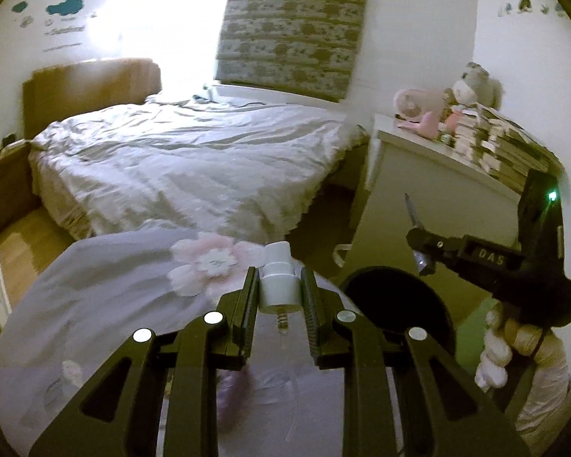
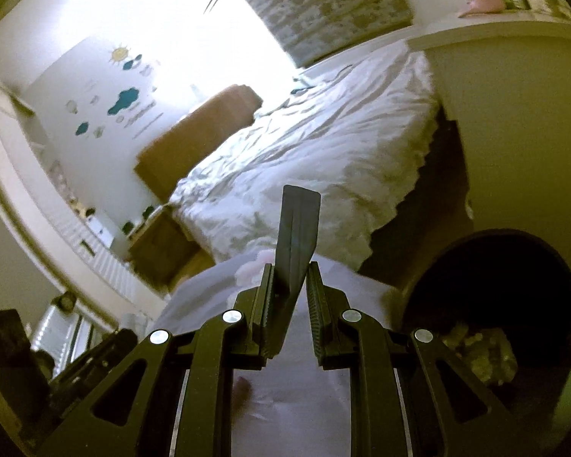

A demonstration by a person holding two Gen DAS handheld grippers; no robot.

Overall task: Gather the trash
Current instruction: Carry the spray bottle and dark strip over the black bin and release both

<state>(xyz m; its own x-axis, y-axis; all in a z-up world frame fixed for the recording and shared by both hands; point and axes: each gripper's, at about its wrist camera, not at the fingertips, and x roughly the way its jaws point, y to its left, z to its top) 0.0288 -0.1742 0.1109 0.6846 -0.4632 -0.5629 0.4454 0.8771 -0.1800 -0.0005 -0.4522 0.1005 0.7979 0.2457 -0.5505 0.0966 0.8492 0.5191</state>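
While both grippers hang over the lilac cover [image 1: 106,304] with the pink flower patch [image 1: 209,262], each one has its bit of trash pinched already. Going from the left: a wooden headboard [image 1: 91,87] sits under the cloud stickers [image 1: 64,5], then the bed [image 1: 194,160] with its crumpled white duvet, bright window glare behind it and a patterned blind [image 1: 293,26] next to that.

Front and centre, the left gripper [image 1: 279,297] has its jaws clamped on a white pump cap [image 1: 279,282], nozzle end up, with a little spring poking out underneath. It's held just above the lilac cover, not lying on it.

Right of that is a round black bin [image 1: 396,301], mouth open, sitting just beside the cover's edge. From the other camera there looks to be some crumpled stuff inside, too dark to say what.

Further right, the right gripper [image 1: 418,236] is held by a hand [image 1: 514,346] in a pale glove. Its jaws are closed on a flat black strip [image 2: 297,236] that sticks up well past the fingertips, tilted a bit against one pad. It's up over the cover too, close to the bin.

Behind that stands a white desk [image 1: 437,152] with stacked books [image 1: 502,144], a pink fan [image 1: 411,106] and a plush toy [image 1: 472,83].
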